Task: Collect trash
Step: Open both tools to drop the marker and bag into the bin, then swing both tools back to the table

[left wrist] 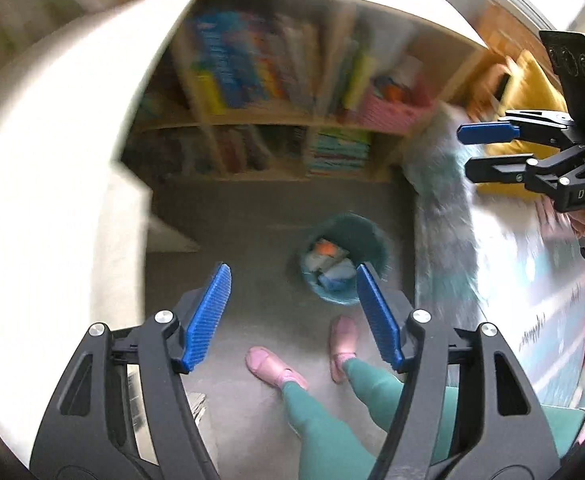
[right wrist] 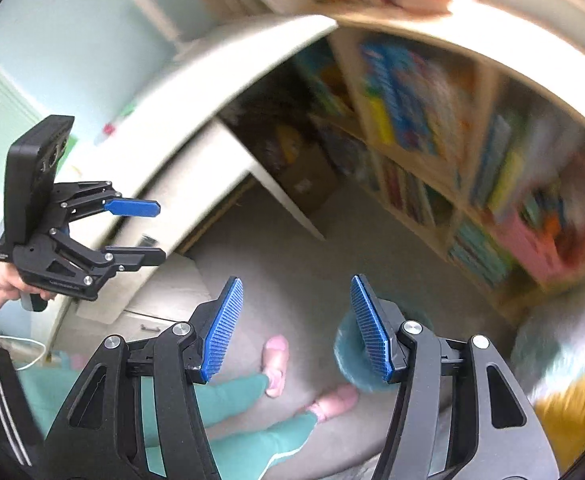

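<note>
A teal waste bin stands on the grey carpet, far below, and holds crumpled white, blue and orange trash. My left gripper hangs high over the floor just left of the bin, open, with nothing between its blue pads. In the right wrist view the bin shows partly behind one finger of my right gripper, which is open and holds nothing. Each gripper appears in the other's view, jaws apart: the right gripper at the far right, the left gripper at the left in a hand.
A bookshelf full of colourful books lines the far wall. A white desk is at the left, a bed with a grey-teal blanket and a yellow pillow at the right. The person's pink slippers stand near the bin.
</note>
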### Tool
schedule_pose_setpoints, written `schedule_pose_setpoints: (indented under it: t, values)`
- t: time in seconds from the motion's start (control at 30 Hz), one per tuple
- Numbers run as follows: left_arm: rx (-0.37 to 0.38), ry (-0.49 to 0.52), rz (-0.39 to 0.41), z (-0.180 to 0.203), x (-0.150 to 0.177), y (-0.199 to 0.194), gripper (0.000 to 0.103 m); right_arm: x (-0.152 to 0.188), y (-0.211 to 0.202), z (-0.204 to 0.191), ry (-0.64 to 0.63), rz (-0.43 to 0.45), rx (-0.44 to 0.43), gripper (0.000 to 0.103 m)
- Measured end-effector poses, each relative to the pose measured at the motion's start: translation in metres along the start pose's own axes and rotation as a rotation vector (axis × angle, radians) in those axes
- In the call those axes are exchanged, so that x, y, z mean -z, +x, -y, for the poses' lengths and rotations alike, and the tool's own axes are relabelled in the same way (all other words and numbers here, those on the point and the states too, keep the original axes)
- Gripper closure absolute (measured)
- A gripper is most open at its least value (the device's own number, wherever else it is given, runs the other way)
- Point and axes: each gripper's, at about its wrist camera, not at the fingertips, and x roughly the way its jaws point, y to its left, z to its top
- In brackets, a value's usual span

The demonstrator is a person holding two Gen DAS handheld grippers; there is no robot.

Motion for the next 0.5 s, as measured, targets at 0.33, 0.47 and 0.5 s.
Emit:
schedule_pose_setpoints:
  t: [0.33,0.47,0.5]
  values:
    - [-0.168,-0.245,0.135,-0.132,0.052,-0.084,0.023,-0.123,0.054,-0.127,-0.303,0.023,-0.107,0.031]
    - [-0.222,-0.340,0.173,-0.182,0.077,-0.110,0.017,-0.162,0.083,-0.183,-0.385,0.016,-0.139,0.020]
    - [-0.237,-0.369,0.183,-0.197,0.085,-0.117,0.014,-0.170,0.089,-0.194,-0.404,0.023,-0.144,0.016]
